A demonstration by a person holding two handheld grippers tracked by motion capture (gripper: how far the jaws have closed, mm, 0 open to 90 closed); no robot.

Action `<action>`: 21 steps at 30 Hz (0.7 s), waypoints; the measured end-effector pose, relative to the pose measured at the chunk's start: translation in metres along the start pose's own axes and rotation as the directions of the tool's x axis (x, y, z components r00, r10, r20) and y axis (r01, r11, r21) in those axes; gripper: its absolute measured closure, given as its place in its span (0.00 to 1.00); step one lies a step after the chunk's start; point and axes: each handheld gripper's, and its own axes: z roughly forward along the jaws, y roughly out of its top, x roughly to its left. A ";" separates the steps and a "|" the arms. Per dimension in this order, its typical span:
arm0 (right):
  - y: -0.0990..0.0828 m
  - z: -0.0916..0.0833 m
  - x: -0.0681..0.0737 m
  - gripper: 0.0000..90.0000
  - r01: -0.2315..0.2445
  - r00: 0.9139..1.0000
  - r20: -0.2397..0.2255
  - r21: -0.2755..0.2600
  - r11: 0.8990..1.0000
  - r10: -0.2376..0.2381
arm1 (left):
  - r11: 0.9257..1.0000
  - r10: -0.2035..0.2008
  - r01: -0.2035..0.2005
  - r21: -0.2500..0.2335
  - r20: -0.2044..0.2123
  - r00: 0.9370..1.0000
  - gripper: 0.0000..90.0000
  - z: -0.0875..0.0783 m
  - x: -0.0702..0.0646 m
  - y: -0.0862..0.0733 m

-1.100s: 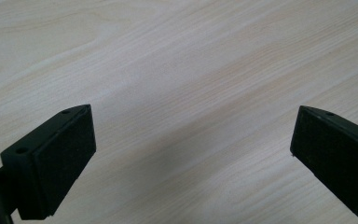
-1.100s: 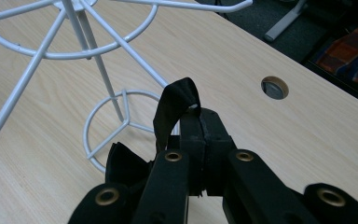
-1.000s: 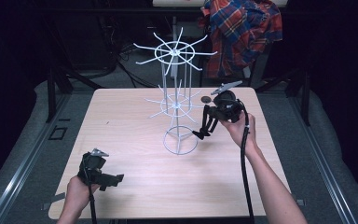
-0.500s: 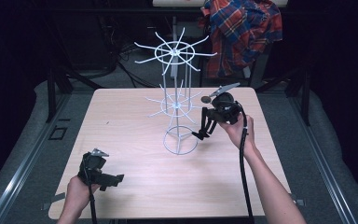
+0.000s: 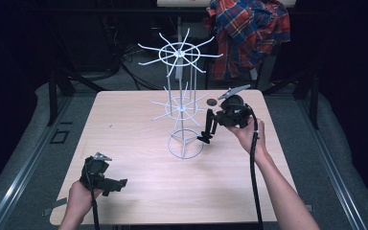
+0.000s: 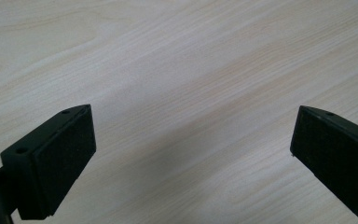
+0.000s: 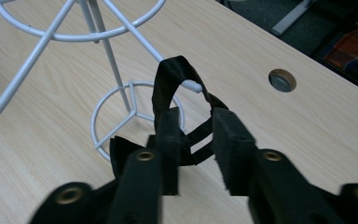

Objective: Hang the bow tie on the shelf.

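- Lower left of the high view: the left hand-held gripper point(image 5: 117, 184) lies low over the pale wooden bench point(image 5: 139, 201), held by the person's left hand point(image 5: 79, 201). In the left gripper view its two black jaws stand spread wide, with nothing but bare wood grain between them.
- Centre of the high view: a white wire display rack with two tiers of spoke-like arms point(image 5: 181, 108) stands upright on the bench, its round wire base ring point(image 5: 186, 145) resting flat on the wood.
- Right of centre in the high view: the right hand-held gripper point(image 5: 205, 136) points down and to the left, its tips just beside the base ring, held by the person's right hand point(image 5: 247, 134).
- In the right gripper view, a black fabric strap loop point(image 7: 177, 86) hangs over the white tip of one lower wire arm point(image 7: 191, 86), in the middle of the frame. The lower part of the strap runs between the jaws, which have just been opening and stand a little apart; the left pad lies against the strap, while a gap shows at the right pad.
- Upper right of the right gripper view: a round hole point(image 7: 282, 80) sits in the bench top.
- Top right of the high view: a red and blue plaid cloth point(image 5: 249, 33) hangs behind the bench.
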 end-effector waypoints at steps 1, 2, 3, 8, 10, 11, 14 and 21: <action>-0.001 -0.001 0.000 0.72 0.003 1.000 -0.013 0.003 1.000 -0.003 | 1.000 0.000 0.000 0.000 0.000 1.000 0.00 0.000 0.000 0.000; -0.001 -0.003 0.000 0.69 0.006 1.000 -0.008 0.005 1.000 -0.006 | 1.000 0.000 0.000 0.000 0.000 1.000 0.00 0.000 0.000 0.000; -0.002 -0.004 0.000 0.66 0.009 1.000 -0.004 0.008 1.000 -0.009 | 1.000 0.000 0.000 0.001 0.001 1.000 0.00 0.000 0.000 0.000; -0.009 -0.006 -0.002 0.50 -0.010 1.000 -0.016 0.017 1.000 0.011 | 1.000 0.001 -0.001 0.000 -0.002 1.000 0.00 0.000 0.000 0.000; -0.017 -0.008 -0.005 0.41 -0.022 0.999 -0.033 0.012 1.000 0.022 | 1.000 0.001 -0.001 -0.001 -0.002 1.000 0.00 0.000 -0.001 0.000; -0.017 -0.008 -0.005 0.41 -0.022 0.999 -0.033 0.012 1.000 0.022 | 1.000 0.002 -0.002 0.000 0.000 1.000 0.00 0.000 0.000 0.000; -0.027 -0.013 -0.007 0.34 -0.029 0.997 -0.069 -0.012 0.999 0.028 | 1.000 -0.004 0.004 0.000 0.001 1.000 0.00 0.000 0.000 0.000; -0.046 -0.018 -0.011 0.21 -0.036 0.995 -0.092 0.019 0.999 0.038 | 1.000 0.000 0.000 -0.002 -0.002 1.000 0.00 0.001 -0.001 0.000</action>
